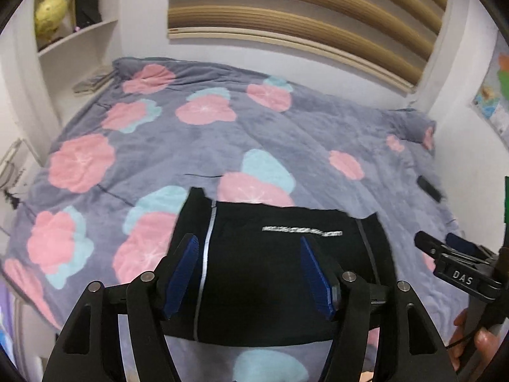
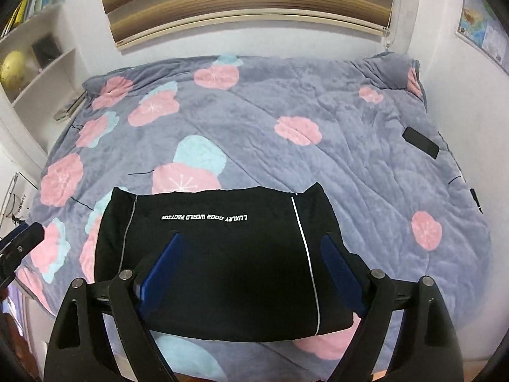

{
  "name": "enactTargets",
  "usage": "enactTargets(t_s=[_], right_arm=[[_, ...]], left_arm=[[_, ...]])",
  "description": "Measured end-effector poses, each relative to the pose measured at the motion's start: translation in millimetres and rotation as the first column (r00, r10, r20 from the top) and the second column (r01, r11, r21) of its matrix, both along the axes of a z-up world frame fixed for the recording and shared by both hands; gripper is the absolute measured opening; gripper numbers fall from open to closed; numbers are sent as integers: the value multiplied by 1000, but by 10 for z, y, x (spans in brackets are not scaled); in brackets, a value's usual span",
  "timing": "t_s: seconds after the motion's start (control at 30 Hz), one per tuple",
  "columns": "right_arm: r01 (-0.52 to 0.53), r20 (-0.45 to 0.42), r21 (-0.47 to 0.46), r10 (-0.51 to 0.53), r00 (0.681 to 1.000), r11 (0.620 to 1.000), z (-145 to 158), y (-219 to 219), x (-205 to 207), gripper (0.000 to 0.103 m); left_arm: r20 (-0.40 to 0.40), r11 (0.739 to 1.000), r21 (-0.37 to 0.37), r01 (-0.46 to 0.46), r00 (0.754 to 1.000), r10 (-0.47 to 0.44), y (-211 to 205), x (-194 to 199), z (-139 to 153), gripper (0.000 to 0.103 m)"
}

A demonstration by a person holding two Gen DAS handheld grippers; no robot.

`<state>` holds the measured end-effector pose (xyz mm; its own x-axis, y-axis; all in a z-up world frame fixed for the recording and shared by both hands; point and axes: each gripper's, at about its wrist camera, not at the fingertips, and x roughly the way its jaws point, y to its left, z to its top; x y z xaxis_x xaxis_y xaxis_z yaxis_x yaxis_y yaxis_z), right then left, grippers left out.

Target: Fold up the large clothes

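A black garment (image 1: 270,270) with white side stripes and white lettering lies folded into a compact rectangle on the near part of the bed; it also shows in the right wrist view (image 2: 222,264). My left gripper (image 1: 249,242) is open and empty, hovering above the garment. My right gripper (image 2: 253,238) is open and empty, also above the garment. The right gripper shows at the right edge of the left wrist view (image 1: 445,248), and the left gripper's tip shows at the left edge of the right wrist view (image 2: 19,238).
The bed is covered by a grey blanket with pink and blue flowers (image 2: 286,102). A black phone (image 2: 420,142) lies near the bed's right edge. White shelves (image 1: 73,41) stand at the left, a striped blind (image 2: 248,3) hangs behind the bed.
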<state>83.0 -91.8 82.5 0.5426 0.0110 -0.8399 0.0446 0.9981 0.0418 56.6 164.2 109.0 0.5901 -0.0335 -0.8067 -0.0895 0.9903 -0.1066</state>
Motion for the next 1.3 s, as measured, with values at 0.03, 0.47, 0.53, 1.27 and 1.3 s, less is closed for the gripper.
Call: enactTargets(t_s=[0.03,0.47,0.53,1.27,1.3], right_arm=[[-3,-10,-7,3,1000,1000,-33,15,3,91],[-26,-114,18,28,993,1000,-401,108,45,91],[-30,-115,12,31,993,999,-409,130,44,91],[-36,-178,12,38,983,999,-593,41,69,91],[-39,-181,11,40,983,999,-601,48,71,91]], left_arm=[[-7,1000,1,-3,1000,3,-7,-11,-26,68],[-90,999,39,34,996,-31,-173,54,-361,67],[-93,998,38,41,995,-37,-183,67,-373,68],[-107,997,82,11,994,-2,-212,105,-434,68],[-108,997,82,13,994,-4,-206,108,-440,67]])
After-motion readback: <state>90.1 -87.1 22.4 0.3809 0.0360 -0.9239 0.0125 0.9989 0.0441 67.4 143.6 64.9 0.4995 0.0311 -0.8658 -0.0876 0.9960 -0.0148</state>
